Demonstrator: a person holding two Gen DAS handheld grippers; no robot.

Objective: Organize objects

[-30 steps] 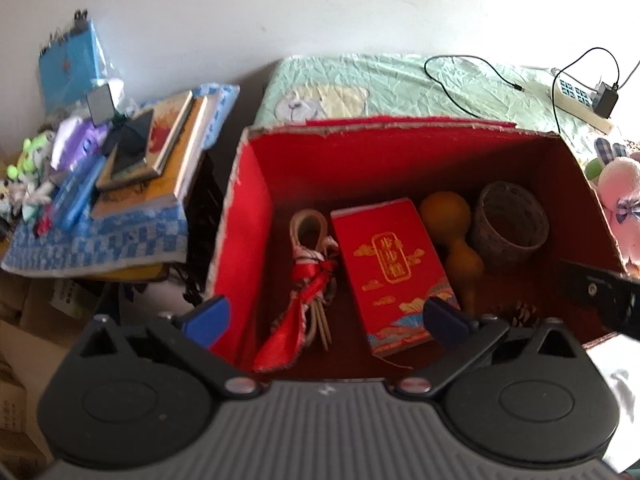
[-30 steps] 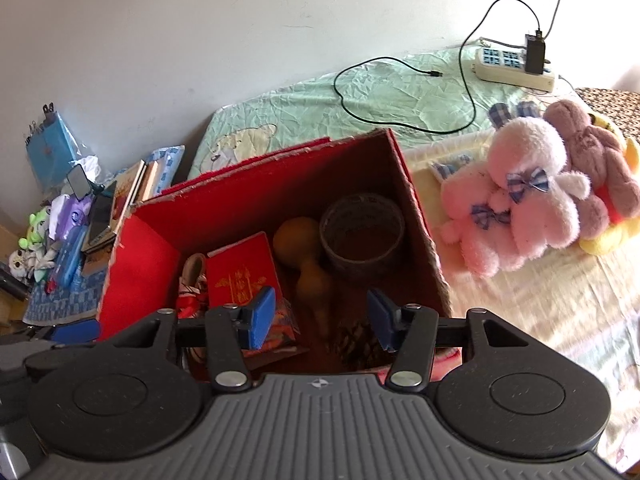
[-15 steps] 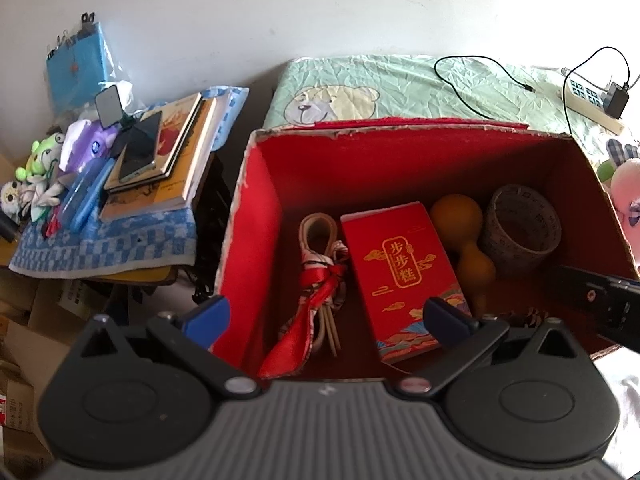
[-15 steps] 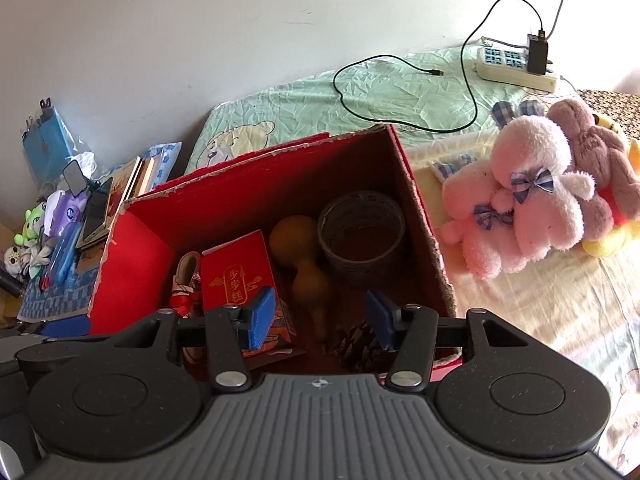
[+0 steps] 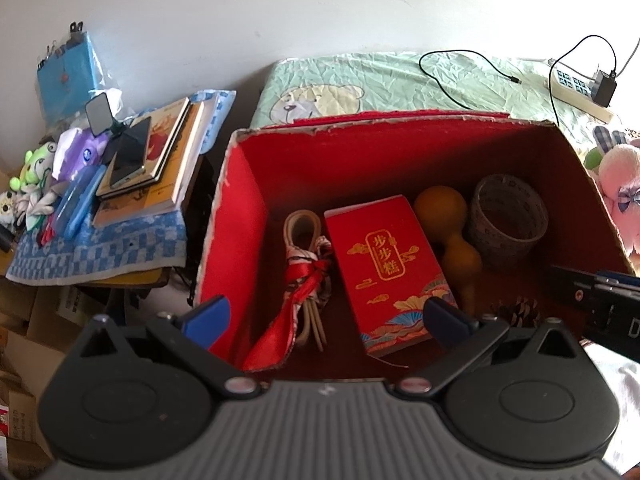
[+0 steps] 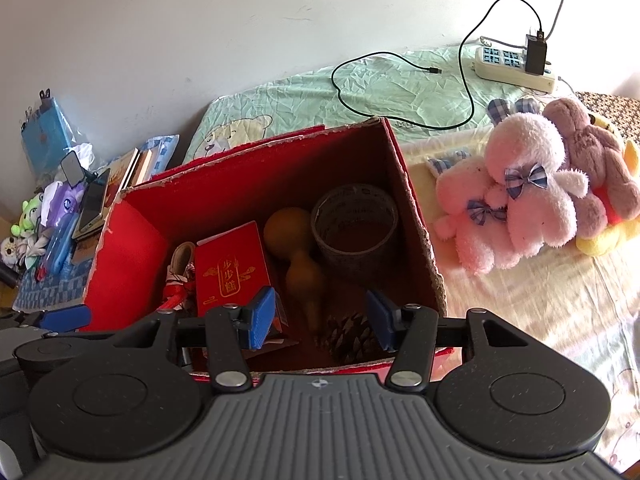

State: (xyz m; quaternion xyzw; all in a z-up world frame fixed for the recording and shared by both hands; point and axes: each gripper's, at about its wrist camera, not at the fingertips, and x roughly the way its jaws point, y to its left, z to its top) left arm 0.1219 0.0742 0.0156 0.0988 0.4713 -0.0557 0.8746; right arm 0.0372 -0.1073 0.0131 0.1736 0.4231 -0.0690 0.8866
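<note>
An open red cardboard box [image 5: 240,216] [image 6: 132,248] sits on the bed. Inside lie a red gift packet with gold print [image 5: 386,264] [image 6: 230,268], a tan gourd [image 5: 452,224] [image 6: 298,252], a roll of tape [image 5: 506,216] [image 6: 354,226], a cord bundle tied with red ribbon [image 5: 306,264] [image 6: 180,276] and a pine cone [image 5: 518,310] [image 6: 350,334]. My left gripper [image 5: 326,316] hovers wide open above the box's near left side, holding nothing. My right gripper [image 6: 320,318] stands open over the near edge, above the pine cone, also without anything between its fingers.
Pink and brown plush toys [image 6: 532,192] lie on the bed right of the box. A power strip [image 6: 514,66] with a black cable [image 6: 400,92] rests behind. To the left, a small table holds books and a phone [image 5: 144,160], soft toys and a checked cloth [image 5: 96,248].
Both wrist views have drifted slightly, the left one rightward toward the box and the right one a little closer. Neither gripper's opening changed and nothing in the box moved.
</note>
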